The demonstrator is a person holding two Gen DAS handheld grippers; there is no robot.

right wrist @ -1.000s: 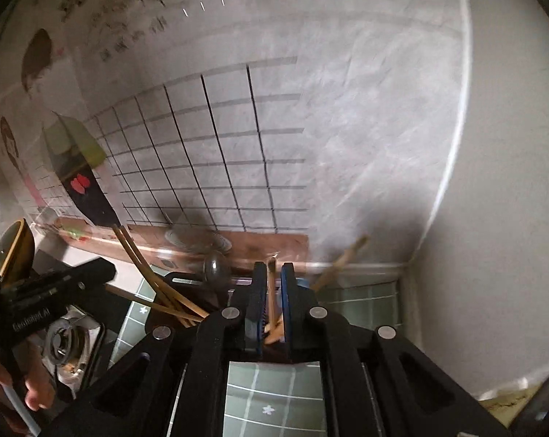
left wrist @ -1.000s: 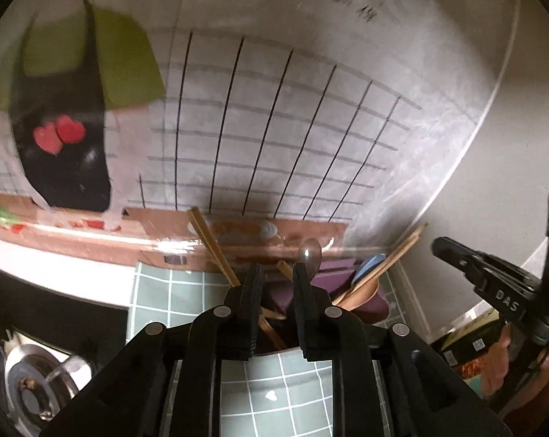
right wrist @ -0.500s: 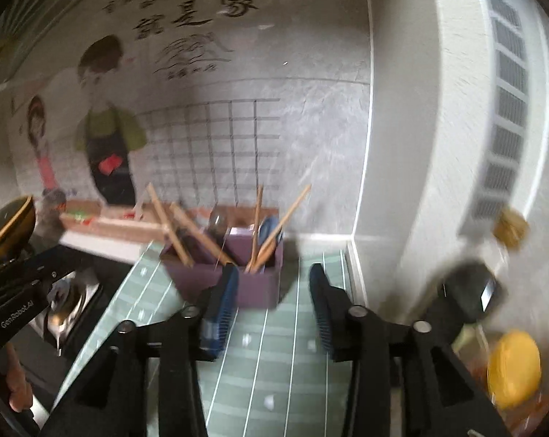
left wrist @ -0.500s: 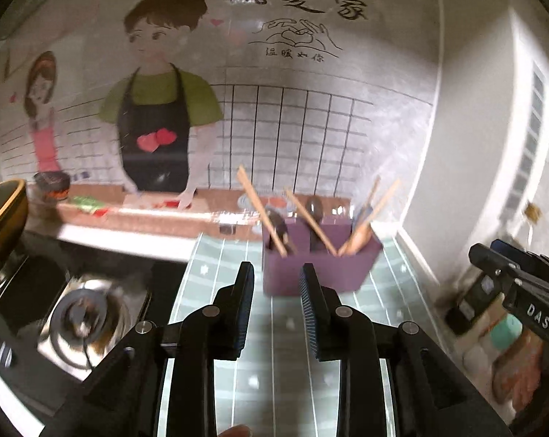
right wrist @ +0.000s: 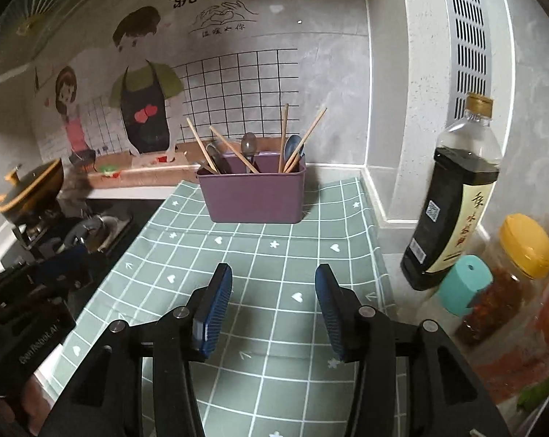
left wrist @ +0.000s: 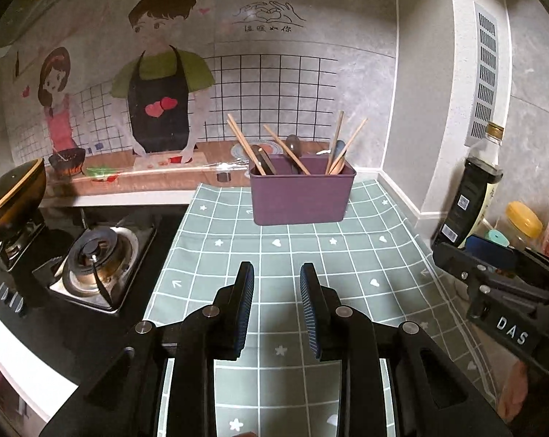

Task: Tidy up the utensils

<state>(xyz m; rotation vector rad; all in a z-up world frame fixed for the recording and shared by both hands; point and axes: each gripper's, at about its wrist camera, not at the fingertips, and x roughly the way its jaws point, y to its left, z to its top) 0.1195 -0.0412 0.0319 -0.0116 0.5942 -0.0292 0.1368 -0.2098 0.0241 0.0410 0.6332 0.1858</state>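
The purple utensil holder (left wrist: 300, 193) stands upright on the green checked mat (left wrist: 311, 255) covering the worktop, close to the back wall. Wooden chopsticks (left wrist: 246, 149) lean out of its left compartment, a metal spoon (left wrist: 293, 145) rises near its middle, and further chopsticks (left wrist: 342, 145) with a blue spoon (right wrist: 293, 145) stand in its right compartment.

The left gripper (left wrist: 276, 313) is positioned in front of the holder, well apart from it, with its jaws parted and nothing between them. The right gripper (right wrist: 272, 306) is likewise in front of the holder and apart from it, its jaws spread wide and holding nothing.

To the left of the holder, off the mat, sits a gas burner (left wrist: 96, 255), with a lidded pot (left wrist: 12, 193) further left. To the right of the holder, against the side wall, stand a dark sauce bottle (right wrist: 453, 196), a yellow-capped jar (right wrist: 507, 276) and a teal-capped container (right wrist: 463, 284).
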